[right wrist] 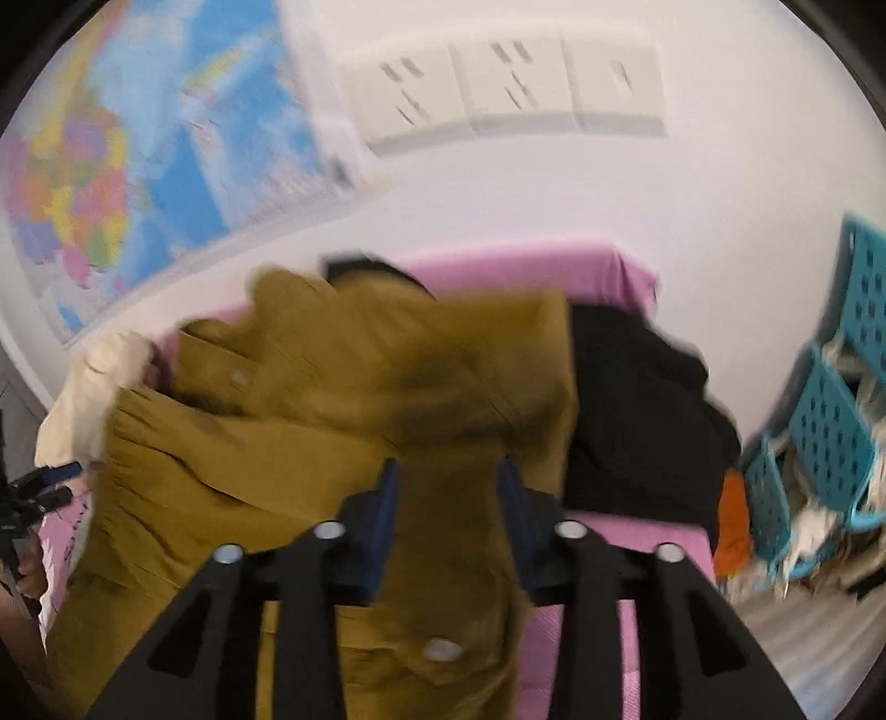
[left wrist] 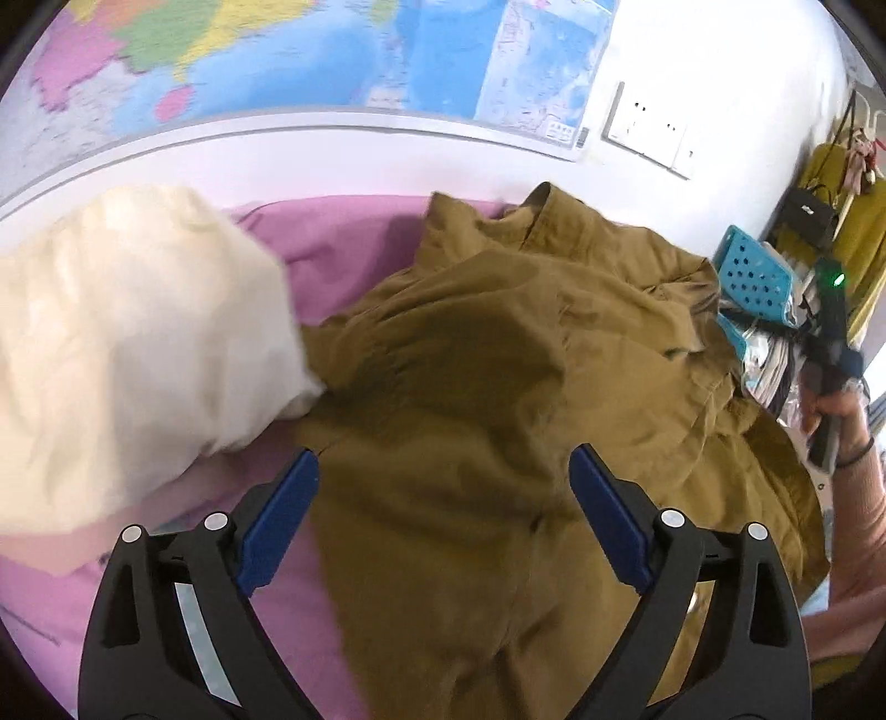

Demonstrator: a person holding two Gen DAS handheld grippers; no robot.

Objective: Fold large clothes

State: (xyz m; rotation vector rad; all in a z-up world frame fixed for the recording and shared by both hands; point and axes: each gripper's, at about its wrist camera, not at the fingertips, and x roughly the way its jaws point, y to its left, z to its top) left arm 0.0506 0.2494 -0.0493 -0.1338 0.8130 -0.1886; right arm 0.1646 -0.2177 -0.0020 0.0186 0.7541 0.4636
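A large mustard-brown shirt [left wrist: 498,360] lies crumpled on a pink sheet [left wrist: 343,232]. My left gripper [left wrist: 443,459] is open, its blue pads [left wrist: 288,509] spread wide just above the shirt's near part, holding nothing. In the right wrist view, which is blurred, the shirt [right wrist: 310,421] is bunched up with buttons showing. My right gripper [right wrist: 447,471] has its jaws partly closed with a fold of the shirt between them. The right gripper and the hand holding it also show in the left wrist view [left wrist: 830,343] at the shirt's right edge.
A cream pillow [left wrist: 127,332] lies left of the shirt. A black garment [right wrist: 637,410] and an orange item [right wrist: 733,526] lie to its right. Blue perforated baskets [right wrist: 825,432] stand beside the bed. A map [left wrist: 277,50] and wall sockets [left wrist: 648,127] are behind.
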